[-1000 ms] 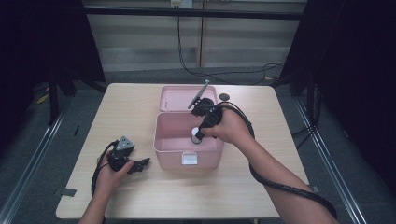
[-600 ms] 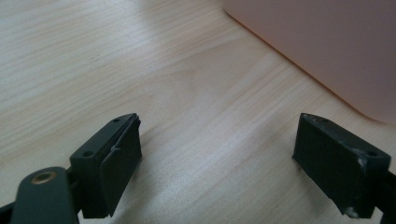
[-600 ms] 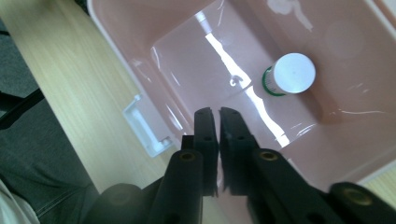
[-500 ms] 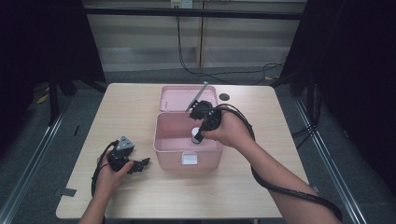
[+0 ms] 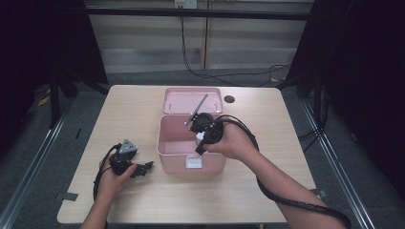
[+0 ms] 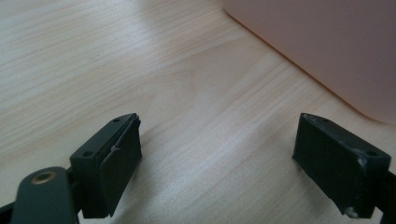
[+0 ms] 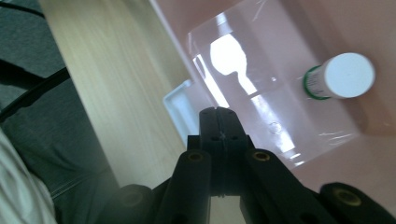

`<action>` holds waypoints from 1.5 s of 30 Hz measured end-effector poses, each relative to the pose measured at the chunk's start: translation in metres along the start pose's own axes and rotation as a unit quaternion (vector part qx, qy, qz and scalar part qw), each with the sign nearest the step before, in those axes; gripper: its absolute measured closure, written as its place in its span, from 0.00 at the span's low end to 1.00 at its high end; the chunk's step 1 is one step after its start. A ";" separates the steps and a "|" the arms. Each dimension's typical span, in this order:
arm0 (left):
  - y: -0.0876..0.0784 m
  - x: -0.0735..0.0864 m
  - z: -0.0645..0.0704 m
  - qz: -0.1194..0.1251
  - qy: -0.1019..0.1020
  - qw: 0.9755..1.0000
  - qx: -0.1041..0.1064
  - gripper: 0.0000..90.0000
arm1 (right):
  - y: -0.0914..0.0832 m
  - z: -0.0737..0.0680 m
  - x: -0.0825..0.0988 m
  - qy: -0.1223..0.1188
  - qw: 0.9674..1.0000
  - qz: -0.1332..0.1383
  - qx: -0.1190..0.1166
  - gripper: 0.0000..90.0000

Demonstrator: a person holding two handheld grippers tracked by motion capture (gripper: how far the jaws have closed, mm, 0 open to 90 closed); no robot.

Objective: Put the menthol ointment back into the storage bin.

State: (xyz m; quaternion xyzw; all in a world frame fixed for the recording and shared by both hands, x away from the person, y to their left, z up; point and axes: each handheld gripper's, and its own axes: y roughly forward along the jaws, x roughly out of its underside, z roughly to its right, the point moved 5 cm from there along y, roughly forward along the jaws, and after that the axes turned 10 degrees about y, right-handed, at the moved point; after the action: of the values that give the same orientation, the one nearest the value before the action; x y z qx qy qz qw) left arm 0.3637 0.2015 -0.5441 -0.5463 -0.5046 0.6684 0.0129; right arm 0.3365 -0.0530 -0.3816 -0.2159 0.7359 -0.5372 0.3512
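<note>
1 pink box [image 5: 191, 143] on the surface, just below the right tongs [image 5: 195, 119] and beside the left tongs [image 5: 145, 168]. 1 pink lid [image 5: 193, 100], hinged open just beyond the right tongs. 1 white-capped bottle [image 7: 340, 77] in the box, ahead of the right tongs in the right gripper view. 1 white latch [image 5: 194, 163] on the box front, on the near side of the right tongs. 1 dark round spot [image 5: 229, 99] on the surface, past the right tongs. 2 tongs, 1 per hand. 2 hands: left hand [image 5: 113, 172], right hand [image 5: 235, 142]. 1 wooden surface [image 5: 286, 143].
</note>
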 end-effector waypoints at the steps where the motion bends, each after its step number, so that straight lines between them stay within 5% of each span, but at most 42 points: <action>1: 0.000 0.000 0.000 0.000 0.000 1.000 0.000 0.16 | 0.001 -0.001 0.001 -0.001 1.000 0.000 -0.004 1.00; 12: 0.000 0.000 0.000 0.000 0.000 1.000 0.000 0.16 | 0.012 -0.008 0.005 -0.004 1.000 -0.004 -0.014 1.00; 30: 0.000 0.000 0.000 0.002 0.000 1.000 -0.001 0.16 | 0.037 -0.017 0.012 -0.043 0.999 -0.009 -0.017 1.00; 45: 0.000 0.000 0.000 0.001 0.000 1.000 0.000 0.16 | 0.038 -0.016 0.017 -0.052 0.998 0.022 -0.028 1.00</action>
State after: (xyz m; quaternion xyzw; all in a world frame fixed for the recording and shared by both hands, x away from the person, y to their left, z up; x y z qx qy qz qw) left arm 0.3638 0.2014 -0.5442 -0.5469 -0.5040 0.6684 0.0115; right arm 0.3151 -0.0421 -0.4193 -0.2368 0.7360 -0.4964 0.3947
